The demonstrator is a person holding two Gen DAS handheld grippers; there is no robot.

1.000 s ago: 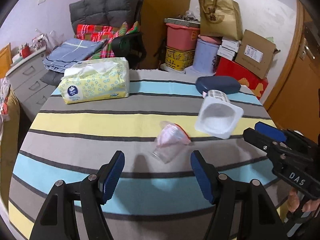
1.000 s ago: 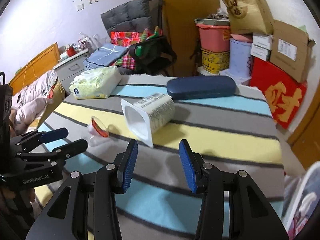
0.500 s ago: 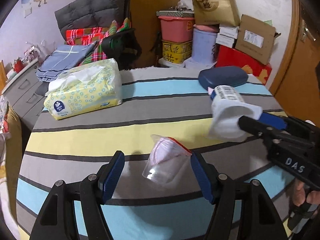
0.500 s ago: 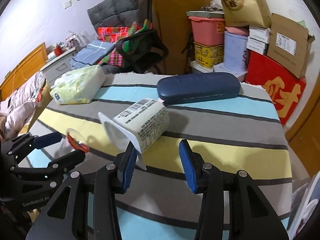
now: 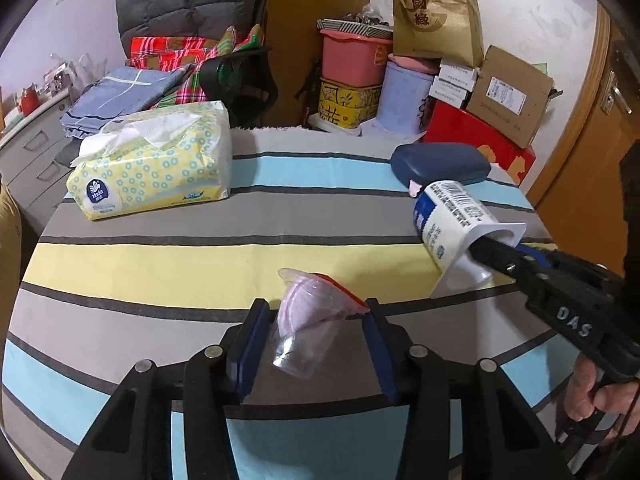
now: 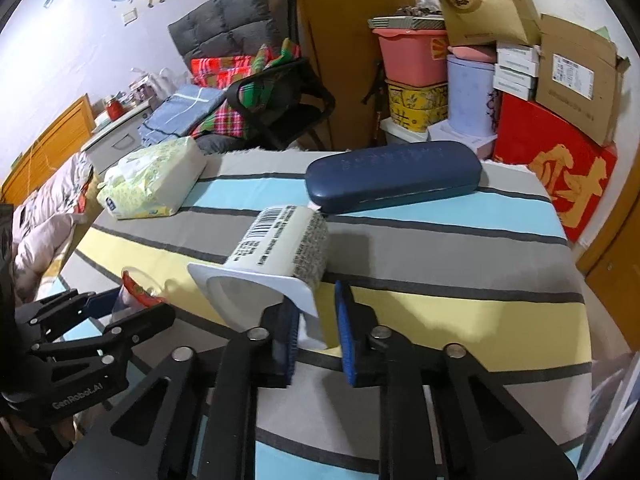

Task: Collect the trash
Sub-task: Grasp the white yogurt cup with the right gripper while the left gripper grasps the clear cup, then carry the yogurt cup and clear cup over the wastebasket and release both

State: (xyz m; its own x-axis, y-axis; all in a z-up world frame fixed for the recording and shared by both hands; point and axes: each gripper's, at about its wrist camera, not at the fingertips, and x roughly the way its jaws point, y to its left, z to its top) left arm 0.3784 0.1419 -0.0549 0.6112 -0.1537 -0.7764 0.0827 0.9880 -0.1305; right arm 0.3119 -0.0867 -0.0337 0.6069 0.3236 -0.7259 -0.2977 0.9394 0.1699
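With both grippers down over the striped tablecloth (image 5: 160, 264), I'm seeing two pinches closing at once. My left gripper (image 5: 312, 344) has just been closing, and its blue pads are now squeezing the clear plastic cup (image 5: 304, 332) lying on its side, red-edged lid film peeling off its mouth. My right gripper (image 6: 316, 336) has been closing too: its jaws are nipping the flat rim of the white yogurt tub (image 6: 276, 256), one finger inside the mouth, though exactly how firmly is hard to judge from here. Just behind the tub sits a navy glasses case (image 6: 394, 174); the tissue pack (image 5: 154, 166) rests well apart on the far left.
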